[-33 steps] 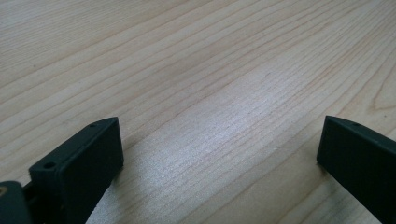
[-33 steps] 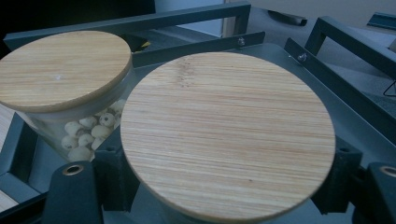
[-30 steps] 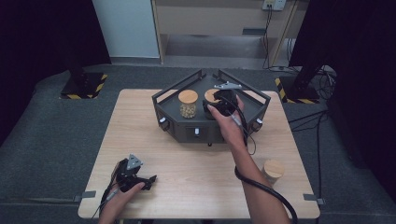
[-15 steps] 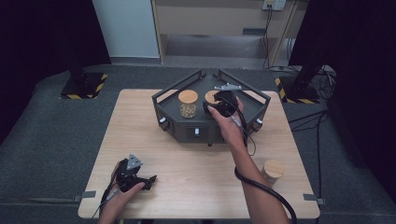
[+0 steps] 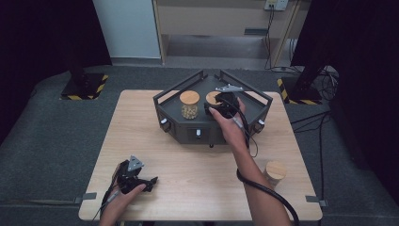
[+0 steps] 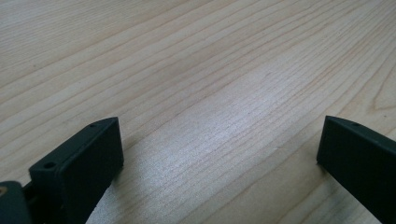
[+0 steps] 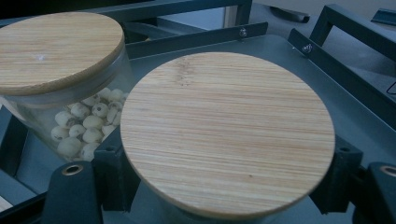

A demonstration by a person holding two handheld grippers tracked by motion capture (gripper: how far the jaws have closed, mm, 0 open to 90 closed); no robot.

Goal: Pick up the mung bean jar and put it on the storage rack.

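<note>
On the dark tray [image 5: 256, 110] at the table's far edge, right gripper [image 5: 221, 107] is clamping a wooden-lidded jar [image 7: 227, 133], its 2 jaws pressing the jar on both sides just below the lid. Jar is sitting in the tray's right half, just beside a 2nd jar [image 5: 189, 104] holding pale round pieces. Near the table's [image 5: 141, 122] front-left corner, left gripper [image 5: 141, 181] is resting with jaws wide apart, gripping nothing. A 3rd jar [image 5: 275, 172] is standing near the front-right corner.
</note>
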